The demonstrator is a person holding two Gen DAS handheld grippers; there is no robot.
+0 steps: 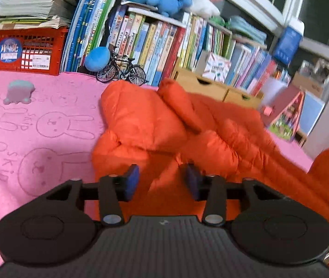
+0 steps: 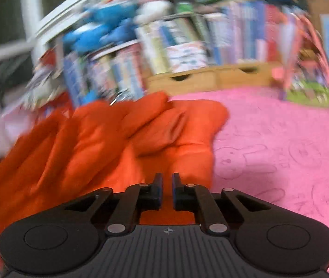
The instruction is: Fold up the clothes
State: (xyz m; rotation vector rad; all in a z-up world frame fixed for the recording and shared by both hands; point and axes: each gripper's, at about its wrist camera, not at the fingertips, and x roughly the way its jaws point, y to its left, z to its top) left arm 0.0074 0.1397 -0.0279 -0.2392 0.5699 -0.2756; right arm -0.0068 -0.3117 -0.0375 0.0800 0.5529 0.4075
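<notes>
Orange puffy jacket (image 1: 164, 125) lies bunched on the pink blanket (image 1: 37, 127). At its near edge the left gripper (image 1: 162, 180) stands partly open, fabric between the pads, though a pinch can't be told. The right gripper (image 2: 167, 191) is nearly closed, apparently nipping the jacket's near hem. The slick padding may slip free. Beyond the jacket, a dragged sleeve could topple the toy bicycle (image 1: 121, 70).

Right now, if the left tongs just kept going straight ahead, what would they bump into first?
Most likely the orange puffy jacket: the left tongs point down at its bunched fabric on the pink blanket. Depth is hard to judge, and they may already touch it.
</notes>
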